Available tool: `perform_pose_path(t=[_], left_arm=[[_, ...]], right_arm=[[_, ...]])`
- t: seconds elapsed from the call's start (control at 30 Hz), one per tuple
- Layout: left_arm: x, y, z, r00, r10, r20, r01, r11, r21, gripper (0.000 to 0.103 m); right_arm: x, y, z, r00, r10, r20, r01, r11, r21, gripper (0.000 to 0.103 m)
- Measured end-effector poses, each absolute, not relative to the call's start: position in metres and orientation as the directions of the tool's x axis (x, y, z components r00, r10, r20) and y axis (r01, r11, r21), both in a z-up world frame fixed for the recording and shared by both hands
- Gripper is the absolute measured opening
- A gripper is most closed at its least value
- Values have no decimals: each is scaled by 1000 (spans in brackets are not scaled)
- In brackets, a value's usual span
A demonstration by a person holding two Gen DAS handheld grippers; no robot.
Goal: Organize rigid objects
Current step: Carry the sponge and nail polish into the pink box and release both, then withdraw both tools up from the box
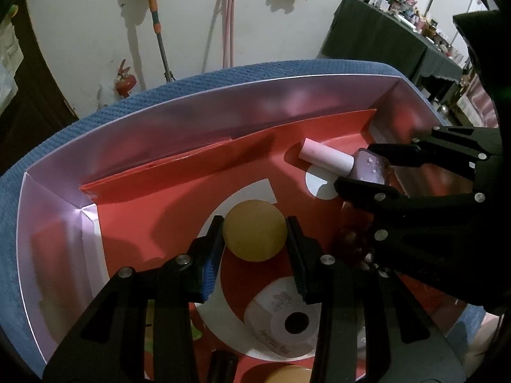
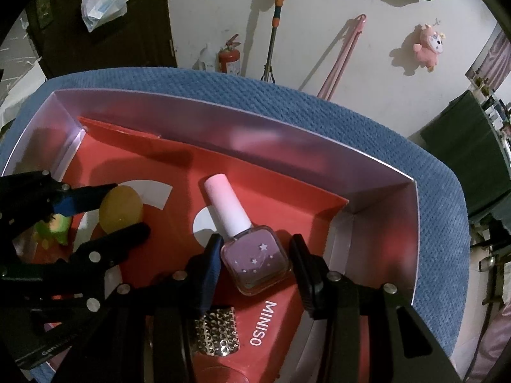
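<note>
A lavender-walled box (image 1: 191, 111) with a red floor sits on a blue towel (image 1: 95, 111). My left gripper (image 1: 255, 223) is shut on a yellow ball (image 1: 254, 229) just above the floor's white ring, with a pad against each side. In the right wrist view this ball (image 2: 120, 207) and the left gripper (image 2: 131, 206) show at the left. My right gripper (image 2: 257, 242) is shut on the square body of a lilac nail-polish bottle (image 2: 255, 255), whose pink cap points away from it. The same bottle (image 1: 345, 159) and right gripper (image 1: 354, 167) appear at the right of the left wrist view.
Inside the box lie a white round case (image 1: 287, 316), a second yellow ball (image 1: 287, 375), a dark tube (image 1: 223, 367), a green toy (image 2: 57, 226) and a glittery gold piece (image 2: 217, 332). The box's far wall (image 2: 287, 146) stands close ahead. A mop and a fire extinguisher stand by the room wall.
</note>
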State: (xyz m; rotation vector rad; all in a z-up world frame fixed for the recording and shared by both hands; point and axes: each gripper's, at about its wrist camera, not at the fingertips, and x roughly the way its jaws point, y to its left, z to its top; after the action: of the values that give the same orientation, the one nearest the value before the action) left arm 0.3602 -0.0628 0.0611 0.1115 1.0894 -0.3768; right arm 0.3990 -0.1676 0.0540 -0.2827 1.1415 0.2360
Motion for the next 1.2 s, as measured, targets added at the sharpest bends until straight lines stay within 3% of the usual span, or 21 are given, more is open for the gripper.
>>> perform_pose_path(t=[0.1,0.23,0.43,0.5,0.67,0.77,0.87,1.0,1.1,1.2], left_arm=[[360,-61,61,407,-251,-879,348,931,-105,40],[361,-56,63,413,-263,-872,334,934,-124,54],[357,-49,69,428,-273,-861,315,939,-141,57],[353,-46,75,442,-274,-854,307,941,-143,60],[337,-33,95,490,-292,-821,286,944,-165,71],[324,-23,110,530,-295,-795,275,947,-168,72],[312,-16,123,566,-290,-772,268,950,-160,75],[285,-6,141,633,-276,-723,257,956,-140,75],[265,0,152,686,-259,-680,244,962,-121,90],[245,4,160,742,-244,-625,228,968,-107,92]], right_arm=[[400,-168,54,397,40,-917,-326,940,-100,46],[400,-168,54,398,41,-916,-325,940,-100,46],[397,-170,55,408,44,-912,-318,943,-97,48],[395,-171,59,418,44,-907,-313,945,-98,55],[387,-173,75,447,49,-893,-301,948,-99,61],[379,-174,87,472,58,-880,-290,952,-93,71],[369,-177,103,506,71,-860,-278,957,-85,74],[349,-181,127,568,90,-818,-255,964,-70,91],[330,-182,143,614,98,-783,-247,966,-73,93],[306,-187,156,659,127,-741,-234,971,-41,100]])
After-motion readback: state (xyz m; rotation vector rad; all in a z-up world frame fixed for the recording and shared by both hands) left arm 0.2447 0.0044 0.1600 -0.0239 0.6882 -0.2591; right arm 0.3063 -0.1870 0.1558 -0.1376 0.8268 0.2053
